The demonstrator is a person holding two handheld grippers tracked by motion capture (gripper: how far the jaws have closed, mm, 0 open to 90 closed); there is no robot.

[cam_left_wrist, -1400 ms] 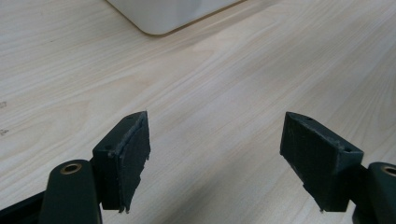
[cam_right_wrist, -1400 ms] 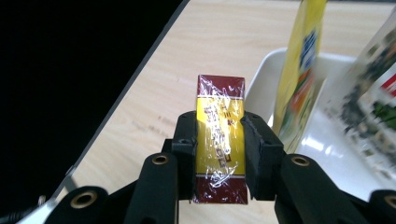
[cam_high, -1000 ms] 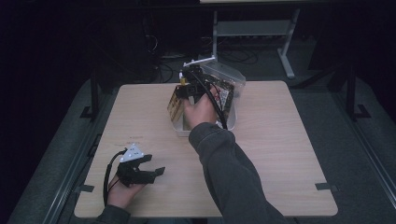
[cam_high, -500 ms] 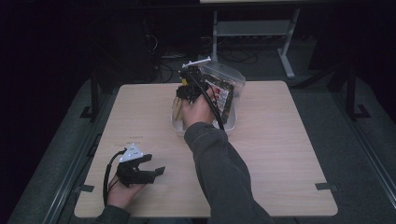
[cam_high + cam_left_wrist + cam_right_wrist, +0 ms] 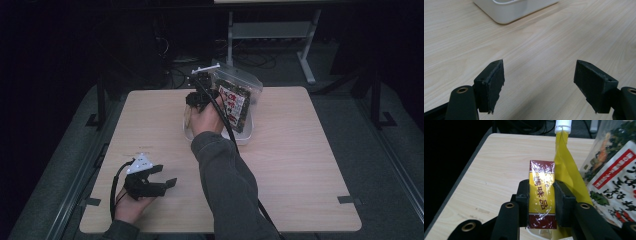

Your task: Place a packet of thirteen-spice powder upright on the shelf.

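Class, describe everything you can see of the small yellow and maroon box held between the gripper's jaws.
The small box is a slim rectangular carton, yellow in the middle with maroon bands at both ends and maroon characters down its face, wrapped in glossy clear film. The right gripper clamps its long sides, holding it lengthwise above the white bin. Beside it stand a yellow pouch with a white cap and a seaweed bag; whether they touch it is unclear.

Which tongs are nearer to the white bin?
Right. The right tongs, shut on a wrapped yellow box, are over the white bin. The left tongs rest open near the table's front left corner.
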